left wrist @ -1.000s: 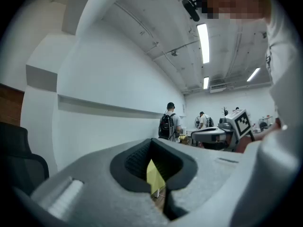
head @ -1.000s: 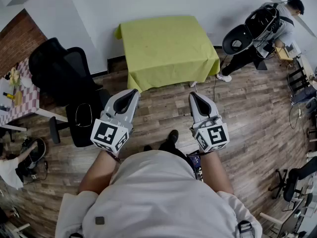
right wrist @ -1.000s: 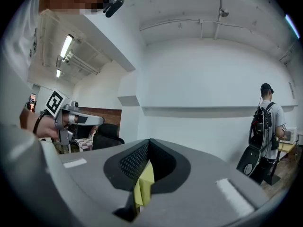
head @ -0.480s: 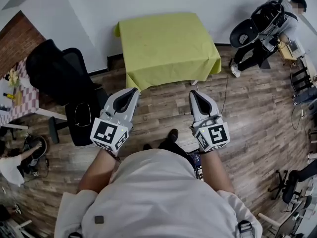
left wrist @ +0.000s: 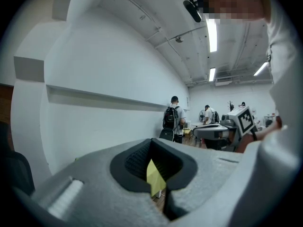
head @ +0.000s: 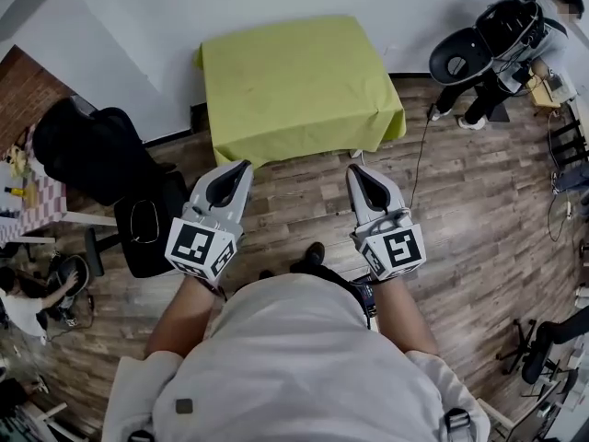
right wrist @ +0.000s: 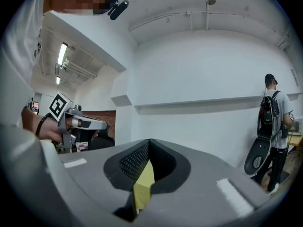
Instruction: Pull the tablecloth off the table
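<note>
We hold the left gripper [head: 242, 166] at lower centre-left of the head view and the right gripper [head: 353, 169] at lower centre-right; both point up the frame. In each gripper view the jaws stand together with nothing clamped; a yellow sliver shows through the notch below the closed pads. The yellow-green tablecloth [head: 294, 86] lies spread at upper centre, covering the table hidden beneath it; its edges hang down the sides; it sits well apart from both grippers, with wood floor [head: 460, 201] between. A black office chair [head: 92, 150] stands at left; a person [head: 502, 58] stands at upper right.
</note>
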A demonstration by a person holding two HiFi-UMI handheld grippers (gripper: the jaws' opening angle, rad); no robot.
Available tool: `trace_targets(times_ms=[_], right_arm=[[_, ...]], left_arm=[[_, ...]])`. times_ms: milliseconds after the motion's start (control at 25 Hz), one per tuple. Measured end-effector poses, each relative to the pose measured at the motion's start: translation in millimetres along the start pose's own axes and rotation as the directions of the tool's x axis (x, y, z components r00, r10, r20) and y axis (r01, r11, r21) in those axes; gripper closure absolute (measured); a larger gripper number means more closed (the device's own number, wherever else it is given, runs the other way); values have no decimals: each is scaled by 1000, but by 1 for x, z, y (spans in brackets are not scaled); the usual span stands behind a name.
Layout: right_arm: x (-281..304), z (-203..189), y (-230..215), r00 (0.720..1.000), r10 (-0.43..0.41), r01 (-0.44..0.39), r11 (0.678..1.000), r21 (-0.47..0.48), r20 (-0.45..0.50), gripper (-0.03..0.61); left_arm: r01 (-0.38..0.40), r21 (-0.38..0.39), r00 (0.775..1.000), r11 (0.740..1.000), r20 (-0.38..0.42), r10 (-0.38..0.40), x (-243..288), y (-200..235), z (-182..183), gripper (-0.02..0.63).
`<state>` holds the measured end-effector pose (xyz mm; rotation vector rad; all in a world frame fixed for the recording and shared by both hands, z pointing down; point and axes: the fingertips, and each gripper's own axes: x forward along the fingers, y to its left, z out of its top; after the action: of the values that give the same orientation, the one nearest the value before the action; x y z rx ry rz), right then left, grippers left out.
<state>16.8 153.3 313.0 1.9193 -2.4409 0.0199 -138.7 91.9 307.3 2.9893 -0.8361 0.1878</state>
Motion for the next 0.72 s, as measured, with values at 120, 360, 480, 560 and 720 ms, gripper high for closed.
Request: trace_targets(times_ms=[120, 360, 480, 560, 720], right_arm=[[9, -2, -30, 1000, 19, -19, 1000, 2, -8, 568], [21, -6, -71, 999, 41, -41, 999, 2, -12, 568], [27, -8, -85, 999, 42, -42, 999, 8, -19, 568], [34, -10, -94, 999, 40, -40, 999, 9, -22, 568], [55, -10, -107, 999, 32, -31, 999, 9, -34, 568]], left_arm=[[-13, -16, 1000, 1000, 0, 13, 32, -1, 3, 611], [-28, -31, 1000, 999, -4, 28, 74, -7, 0, 611], [-31, -44, 999, 999, -8, 31, 86, -5, -3, 611], [-39, -54, 999, 998, -4, 39, 95, 1, -3, 611], [-41, -75, 999, 996, 0, 41, 112, 21, -3, 611]])
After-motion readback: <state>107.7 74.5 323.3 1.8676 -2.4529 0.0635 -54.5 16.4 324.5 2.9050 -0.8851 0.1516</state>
